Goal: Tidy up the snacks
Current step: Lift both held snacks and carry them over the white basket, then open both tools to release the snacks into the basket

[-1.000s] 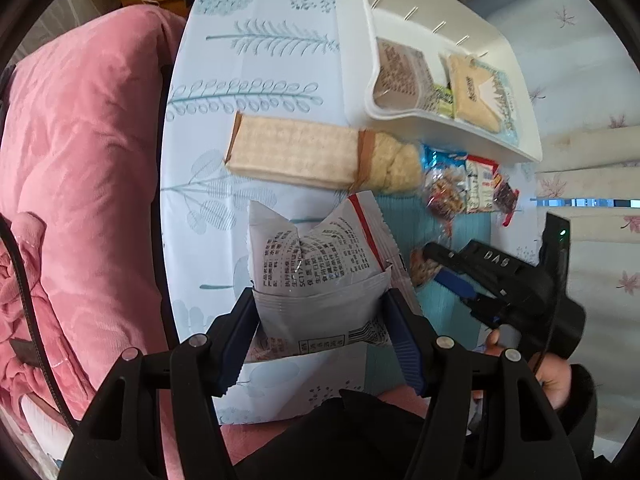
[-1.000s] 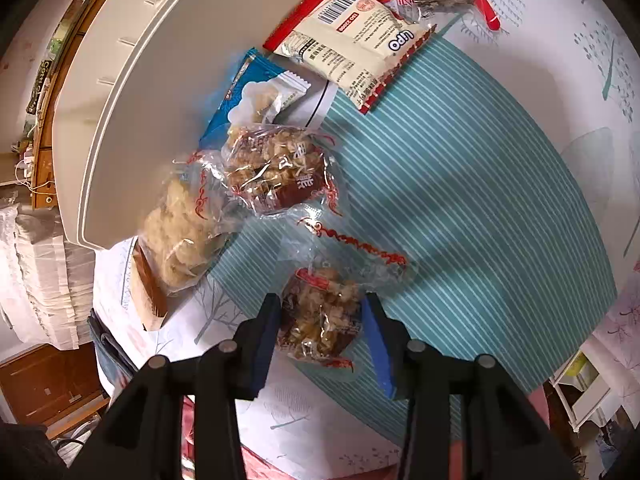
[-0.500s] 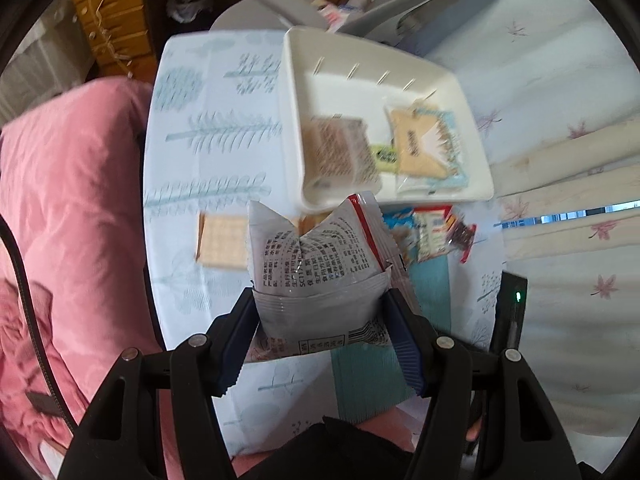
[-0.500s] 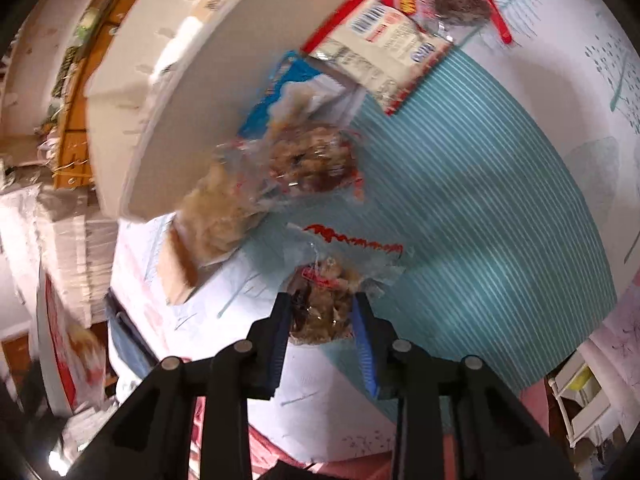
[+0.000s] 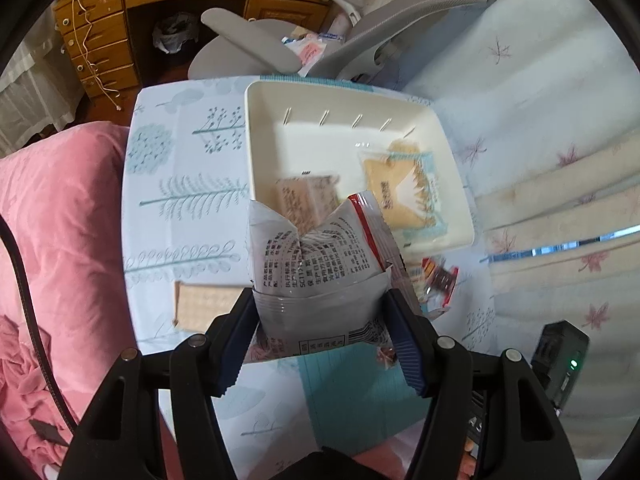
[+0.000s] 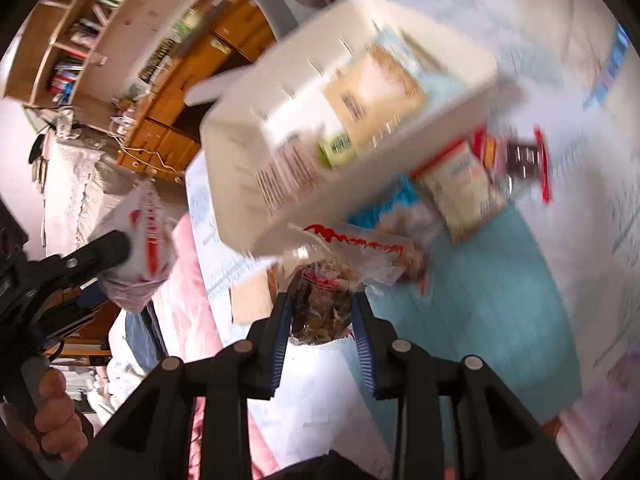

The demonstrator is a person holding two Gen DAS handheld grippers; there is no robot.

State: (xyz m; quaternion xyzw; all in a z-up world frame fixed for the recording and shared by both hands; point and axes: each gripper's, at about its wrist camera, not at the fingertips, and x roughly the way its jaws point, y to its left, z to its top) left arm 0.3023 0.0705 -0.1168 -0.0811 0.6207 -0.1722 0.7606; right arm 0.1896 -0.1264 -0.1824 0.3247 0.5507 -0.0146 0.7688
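White bin [image 5: 256, 136]: rectangular plastic, slotted far wall, sitting on the table [image 5: 176, 216]. Inside it lie two flat packs side by side, a tan cracker pack [image 5: 304, 200] and a yellow pack [image 5: 404, 196] with a pale blue border.

Your left gripper [image 5: 324, 320] is clamped on a grey foil pouch [image 5: 316, 264], crumpled, printed text facing the camera, held above the table just in front of the bin. Your right gripper [image 6: 322, 316] has been closing and is now clamped on a clear bag [image 6: 324, 304] of brown snack pieces with a red-printed top edge.

On the table: a leaf-print cloth, a teal striped mat [image 6: 480, 280], a long biscuit pack [image 5: 204, 304], and loose packets [image 6: 464, 184] beside the bin.

Room: pink bedding [image 5: 60, 220] alongside the table, grey chair [image 5: 280, 40], wooden drawers [image 5: 96, 40]. Right view is motion-blurred.
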